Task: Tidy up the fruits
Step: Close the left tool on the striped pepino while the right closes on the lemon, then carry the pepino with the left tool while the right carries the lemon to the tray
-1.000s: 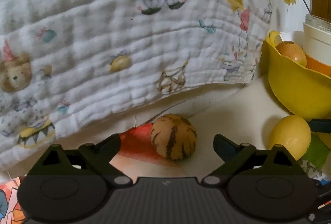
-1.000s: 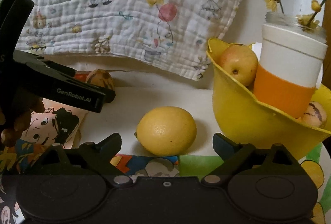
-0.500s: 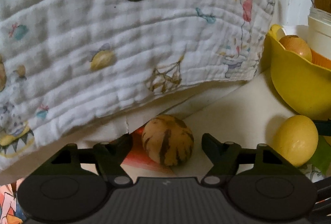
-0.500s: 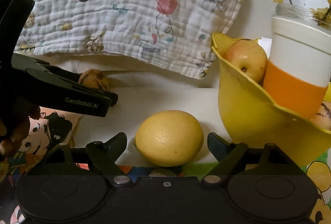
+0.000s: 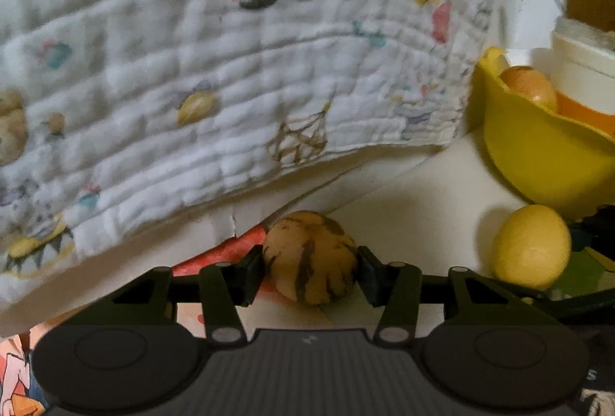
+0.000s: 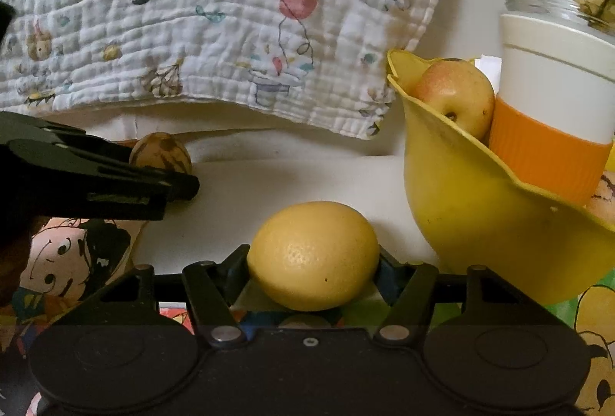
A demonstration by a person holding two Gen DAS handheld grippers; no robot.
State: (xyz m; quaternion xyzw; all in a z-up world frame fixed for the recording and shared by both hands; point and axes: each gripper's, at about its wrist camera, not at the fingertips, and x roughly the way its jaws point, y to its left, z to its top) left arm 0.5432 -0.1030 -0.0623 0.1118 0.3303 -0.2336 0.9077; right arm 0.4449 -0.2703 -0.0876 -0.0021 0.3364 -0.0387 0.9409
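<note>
Bare white desk (image 6: 307, 177) lies open between the striped fruit (image 5: 311, 256) and the lemon (image 6: 313, 254). The quilted blanket (image 6: 215, 20) overhangs behind, and the yellow bowl (image 6: 472, 208) blocks the right.

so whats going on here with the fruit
A person is tidying fruit with a handheld tool in each hand. The left tool has its fingers closed against both sides of a striped melon-like fruit, which sits by the edge of a printed quilt. The right tool is clamped on a lemon beside the yellow bowl, which already holds an apple and a white-and-orange cup. Neither fruit clearly looks lifted yet.
</note>
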